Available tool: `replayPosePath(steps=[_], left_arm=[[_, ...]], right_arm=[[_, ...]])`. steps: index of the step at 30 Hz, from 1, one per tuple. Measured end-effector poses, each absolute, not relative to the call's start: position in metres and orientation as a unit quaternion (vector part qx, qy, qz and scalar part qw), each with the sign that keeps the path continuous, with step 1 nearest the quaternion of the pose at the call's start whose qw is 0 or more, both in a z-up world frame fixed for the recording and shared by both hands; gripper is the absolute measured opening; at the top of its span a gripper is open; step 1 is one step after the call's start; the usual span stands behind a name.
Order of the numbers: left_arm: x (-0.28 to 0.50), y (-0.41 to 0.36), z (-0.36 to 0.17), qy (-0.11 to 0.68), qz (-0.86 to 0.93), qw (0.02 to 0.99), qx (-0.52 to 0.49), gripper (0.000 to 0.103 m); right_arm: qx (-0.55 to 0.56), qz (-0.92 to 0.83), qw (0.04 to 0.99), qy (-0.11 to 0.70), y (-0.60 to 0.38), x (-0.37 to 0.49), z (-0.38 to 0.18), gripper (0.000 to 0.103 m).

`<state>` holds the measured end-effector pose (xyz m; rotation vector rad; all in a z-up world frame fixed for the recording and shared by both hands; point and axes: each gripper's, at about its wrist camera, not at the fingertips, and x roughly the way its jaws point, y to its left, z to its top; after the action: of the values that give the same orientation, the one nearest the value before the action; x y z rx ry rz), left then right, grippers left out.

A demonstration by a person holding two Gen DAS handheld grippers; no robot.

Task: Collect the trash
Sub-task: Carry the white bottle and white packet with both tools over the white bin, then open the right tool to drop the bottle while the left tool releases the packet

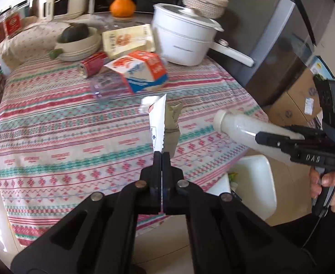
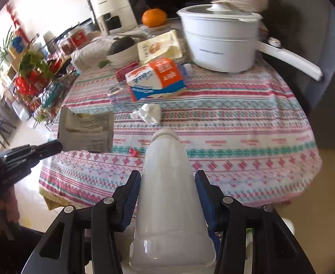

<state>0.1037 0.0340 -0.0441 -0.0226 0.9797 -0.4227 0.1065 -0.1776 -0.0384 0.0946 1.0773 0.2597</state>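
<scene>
My left gripper [image 1: 161, 154] is shut on the bottom edge of a torn white-and-silver wrapper [image 1: 165, 123], which stands up above the patterned tablecloth [image 1: 53, 137]. From the right wrist view the same wrapper [image 2: 87, 130] hangs left of the table edge, pinched by the left gripper [image 2: 53, 147]. My right gripper [image 2: 167, 175] is shut on a frosted white plastic bottle [image 2: 167, 182], cap end forward. The left wrist view has that bottle [image 1: 236, 123] off the table's right edge, above a white bin [image 1: 256, 182]. Still on the cloth are a milk carton [image 2: 158, 80], a crumpled tissue [image 2: 149, 113], a red can [image 1: 92, 65] and a clear plastic cup [image 1: 105, 86].
A white lidded pot [image 1: 185, 38] with a long handle stands at the back right. Behind the trash are a bowl with an avocado [image 1: 78, 38], a flat food packet [image 1: 126, 40] and an orange [image 1: 122, 6]. A cardboard box [image 1: 300, 100] sits on the floor. A cluttered rack [image 2: 35, 80] is to the left.
</scene>
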Motion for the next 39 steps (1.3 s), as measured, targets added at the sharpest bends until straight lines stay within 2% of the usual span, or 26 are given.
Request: replayPosePath(steps=[14,28,30,32,34,39], left_arm=[[0.064,-0.084,-0.064,0.482,-0.309,0.816,0.077,0.0],[0.026,-0.164,-0.128,0.546,-0.371,0.737,0.15,0.001],[0.026,-0.171,-0.139,0.554,-0.366,0.73,0.161,0.007],[0.027,-0.175,-0.146,0.56,-0.356,0.728,0.17,0.029],[0.029,-0.174,-0.144,0.559,-0.349,0.733,0.168,0.038],[0.038,-0.159,-0.132,0.551,-0.331,0.752,0.149,0.053]], right_arm=[[0.058,0.074,0.849,0.519,-0.271,0.037,-0.037,0.05],[0.06,0.036,0.81,0.582,-0.327,-0.011,-0.089,0.05],[0.057,0.029,0.805,0.59,-0.331,-0.011,-0.096,0.05],[0.059,0.028,0.802,0.594,-0.335,-0.013,-0.1,0.05],[0.06,0.026,0.799,0.598,-0.336,-0.013,-0.102,0.051],[0.057,0.027,0.793,0.607,-0.335,-0.013,-0.109,0.051]])
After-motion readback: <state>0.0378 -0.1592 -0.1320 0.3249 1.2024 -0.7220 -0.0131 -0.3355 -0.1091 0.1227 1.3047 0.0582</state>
